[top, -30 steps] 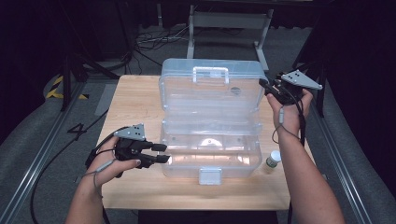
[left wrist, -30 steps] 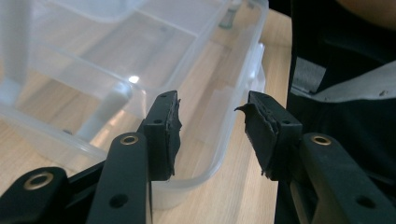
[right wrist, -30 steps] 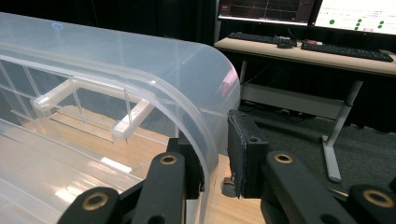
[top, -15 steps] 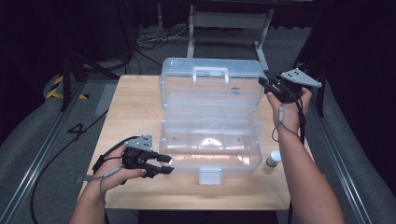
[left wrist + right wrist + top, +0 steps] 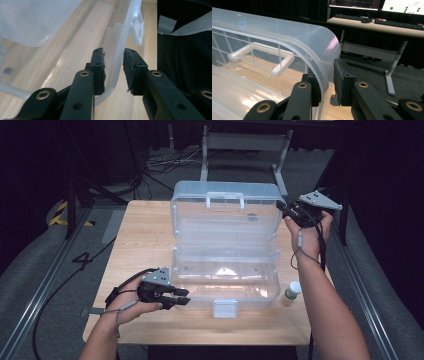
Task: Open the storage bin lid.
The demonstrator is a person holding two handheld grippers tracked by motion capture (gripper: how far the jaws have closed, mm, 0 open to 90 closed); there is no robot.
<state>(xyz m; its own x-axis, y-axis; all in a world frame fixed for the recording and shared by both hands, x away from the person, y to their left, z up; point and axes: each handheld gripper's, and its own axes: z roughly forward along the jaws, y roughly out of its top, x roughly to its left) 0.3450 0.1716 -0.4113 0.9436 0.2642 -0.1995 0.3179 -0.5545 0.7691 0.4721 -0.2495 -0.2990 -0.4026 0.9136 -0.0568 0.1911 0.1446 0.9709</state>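
1. The clear plastic storage box with a hinged lid stands open at the middle of the light wooden desk. Its lid is raised upright at the far side, with the carry handle on top. The tray looks empty.
2. The left tool is at the box's near left corner. In the left gripper view the jaws straddle the front wall; they have just been closing, with a gap visible on the right jaw's side, so no firm pinch yet.
3. The right tool is at the lid's right edge. In the right gripper view the jaws bracket the curved lid rim; whether the pads press it cannot be told.
4. A small white-capped bottle stands just beside the box's right front corner.
5. Judgement: the box is open and braced; the bottle remains outside, so loading and closing appear outstanding.
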